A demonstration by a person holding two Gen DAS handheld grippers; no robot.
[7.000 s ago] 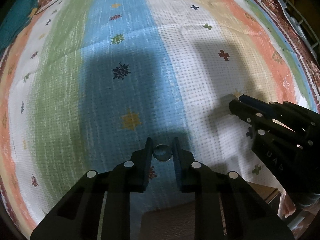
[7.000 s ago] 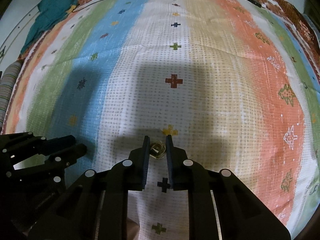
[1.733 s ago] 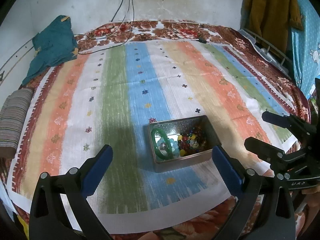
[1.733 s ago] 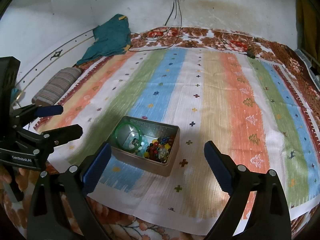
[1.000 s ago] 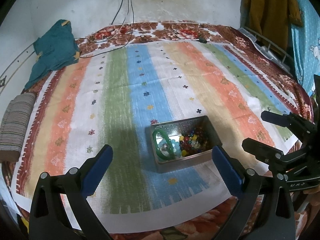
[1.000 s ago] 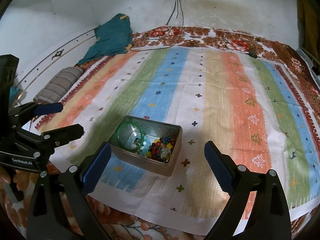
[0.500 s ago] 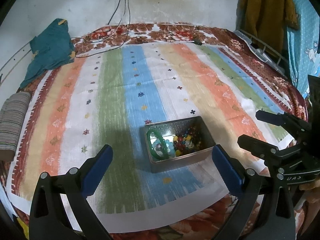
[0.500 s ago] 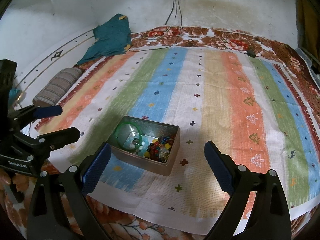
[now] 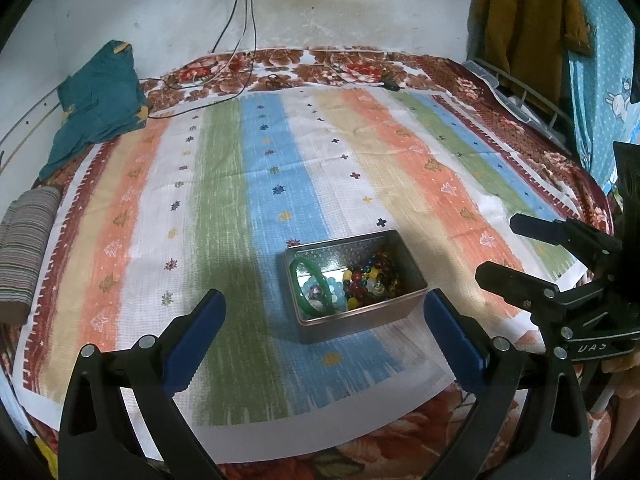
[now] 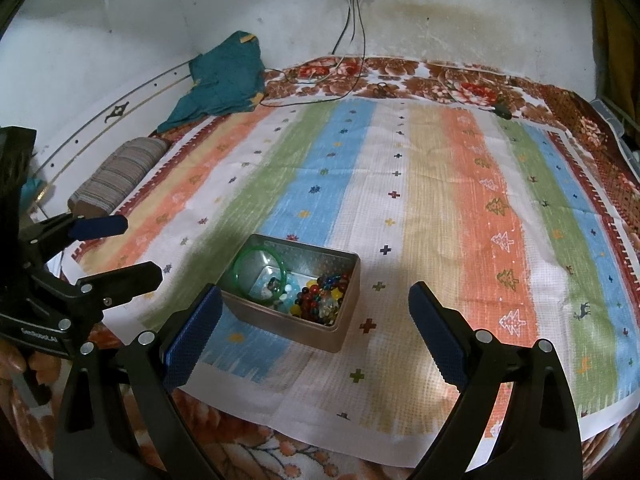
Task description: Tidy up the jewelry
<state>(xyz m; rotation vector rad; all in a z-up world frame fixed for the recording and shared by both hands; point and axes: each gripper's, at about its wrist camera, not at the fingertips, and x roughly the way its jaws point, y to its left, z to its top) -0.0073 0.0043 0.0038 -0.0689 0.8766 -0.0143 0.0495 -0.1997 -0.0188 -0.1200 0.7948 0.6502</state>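
Observation:
A rectangular metal tin point(image 9: 404, 308) point(image 10: 344, 332) sits on the striped cloth near its front edge. Inside lie a green bangle point(image 9: 298, 270) point(image 10: 240, 264), pale blue beads and a heap of coloured beads point(image 9: 370, 280) point(image 10: 318, 296). My left gripper point(image 9: 324, 318) hangs wide open, raised well above and in front of the tin, holding nothing. My right gripper point(image 10: 314, 316) is likewise wide open and empty, above the tin's near side. Each gripper also shows in the other's view: the right gripper point(image 9: 532, 248) at the right edge, the left gripper point(image 10: 116, 248) at the left edge.
The striped cloth point(image 9: 280, 168) covers a floral bedspread point(image 9: 344, 68). A teal garment point(image 9: 100, 100) and a striped bolster point(image 9: 24, 240) lie at the left. Cables point(image 9: 240, 40) run down the back wall point(image 9: 360, 8). Hanging clothes point(image 9: 524, 20) and a rack stand at the right.
Seven seconds ago both grippers were low over the cloth, each shut on a small piece of jewelry. Now both are open, empty and raised. Over the last second they only drifted slightly.

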